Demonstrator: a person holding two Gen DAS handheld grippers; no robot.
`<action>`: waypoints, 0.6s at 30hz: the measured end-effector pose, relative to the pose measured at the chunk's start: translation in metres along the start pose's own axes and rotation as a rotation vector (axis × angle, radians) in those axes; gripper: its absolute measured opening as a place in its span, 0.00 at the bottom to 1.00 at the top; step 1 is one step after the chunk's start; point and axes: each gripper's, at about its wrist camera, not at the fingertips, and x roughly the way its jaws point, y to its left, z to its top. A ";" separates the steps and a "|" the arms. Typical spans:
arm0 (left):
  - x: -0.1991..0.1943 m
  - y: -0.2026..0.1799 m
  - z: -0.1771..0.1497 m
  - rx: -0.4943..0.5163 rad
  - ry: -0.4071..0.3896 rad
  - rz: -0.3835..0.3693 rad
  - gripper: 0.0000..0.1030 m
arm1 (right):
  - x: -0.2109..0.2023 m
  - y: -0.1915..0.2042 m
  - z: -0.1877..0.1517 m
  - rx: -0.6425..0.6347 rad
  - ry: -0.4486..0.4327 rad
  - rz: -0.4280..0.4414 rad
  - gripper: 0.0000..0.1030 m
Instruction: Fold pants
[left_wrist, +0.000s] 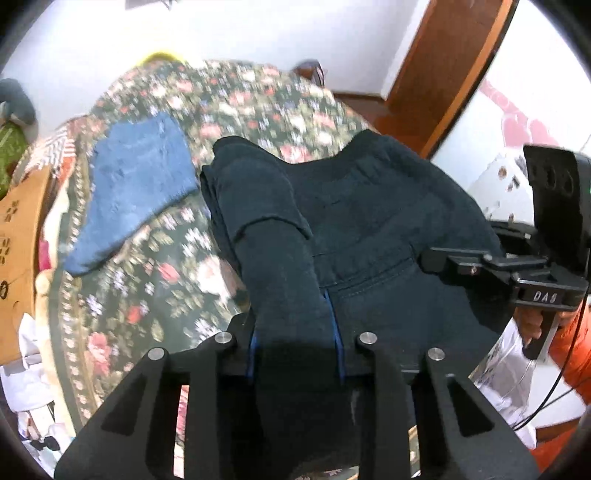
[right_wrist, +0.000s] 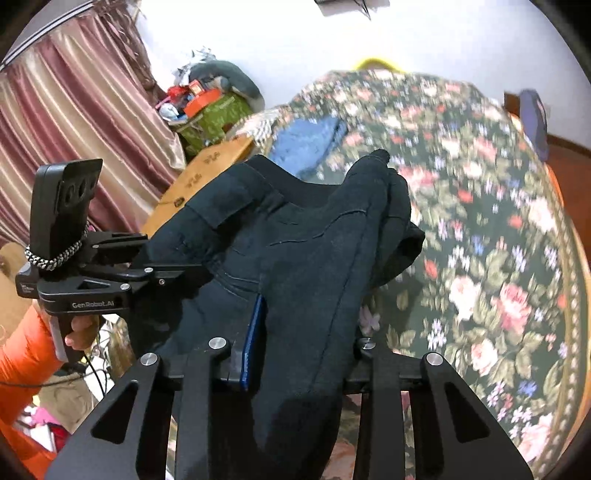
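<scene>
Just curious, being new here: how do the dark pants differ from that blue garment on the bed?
The dark pants are near-black; the blue garment is mid-blue. The pants are gripped by the left gripper and right gripper; the blue garment lies untouched, flat on the floral bedspread. Both are cloth.

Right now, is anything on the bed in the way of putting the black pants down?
Nothing visible blocks it. Both grippers hold the black pants over bare floral bedspread; the folded blue cloth lies off to the side.
</scene>
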 end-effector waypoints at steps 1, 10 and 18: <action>-0.010 0.002 0.005 -0.004 -0.030 0.007 0.29 | -0.004 0.004 0.007 -0.008 -0.019 0.000 0.28; -0.079 0.030 0.047 -0.012 -0.229 0.100 0.29 | -0.015 0.037 0.077 -0.110 -0.144 0.032 0.28; -0.104 0.085 0.087 -0.040 -0.321 0.210 0.29 | 0.022 0.064 0.144 -0.206 -0.190 0.053 0.28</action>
